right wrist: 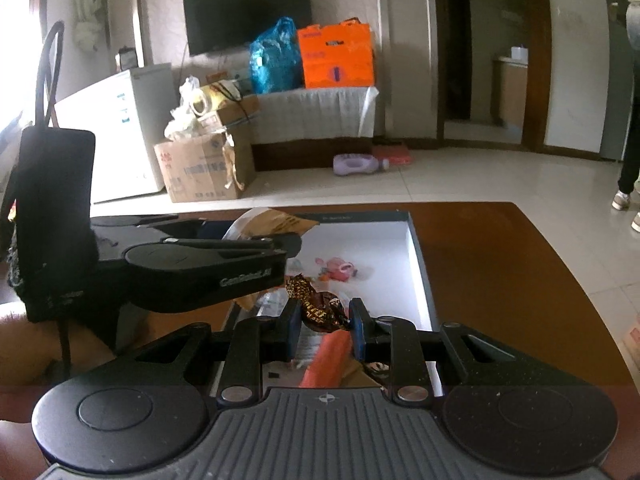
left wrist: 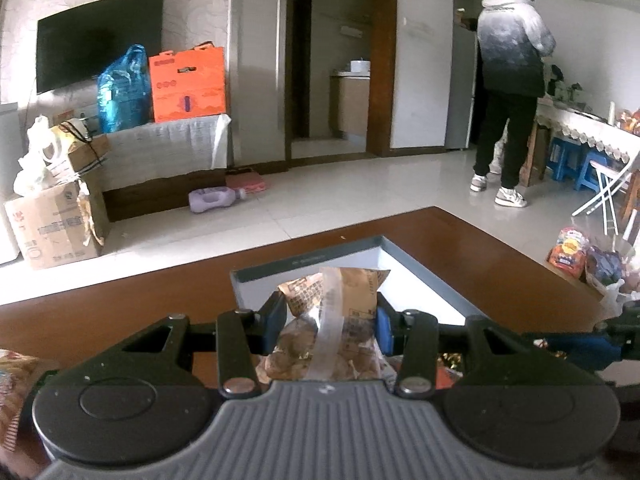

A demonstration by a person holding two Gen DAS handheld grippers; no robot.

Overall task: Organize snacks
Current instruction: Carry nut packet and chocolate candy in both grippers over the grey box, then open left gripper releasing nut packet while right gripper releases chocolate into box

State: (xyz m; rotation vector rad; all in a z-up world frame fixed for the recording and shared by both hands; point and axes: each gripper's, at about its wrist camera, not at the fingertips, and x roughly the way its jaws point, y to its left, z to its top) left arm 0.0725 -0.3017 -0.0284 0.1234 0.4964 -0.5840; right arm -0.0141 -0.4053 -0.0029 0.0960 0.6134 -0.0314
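Observation:
My left gripper (left wrist: 328,320) is shut on a clear snack bag (left wrist: 332,308) with a brown printed top and small brown pieces inside. It hangs over the near end of a grey-rimmed box (left wrist: 304,260) with a white floor. My right gripper (right wrist: 325,320) is shut on a crumpled brown candy wrapper (right wrist: 320,308), low over the same box (right wrist: 420,264). In the right wrist view the left gripper (right wrist: 288,240) comes in from the left with its bag (right wrist: 276,220). A pink sweet (right wrist: 340,270) and an orange packet (right wrist: 332,356) lie in the box.
The box rests on a brown wooden table (left wrist: 460,240). More snack bags (left wrist: 568,248) lie at its right edge. A person (left wrist: 512,80) stands with their back turned by a far counter. A purple bottle (left wrist: 216,199) and cardboard boxes (left wrist: 56,228) are on the floor.

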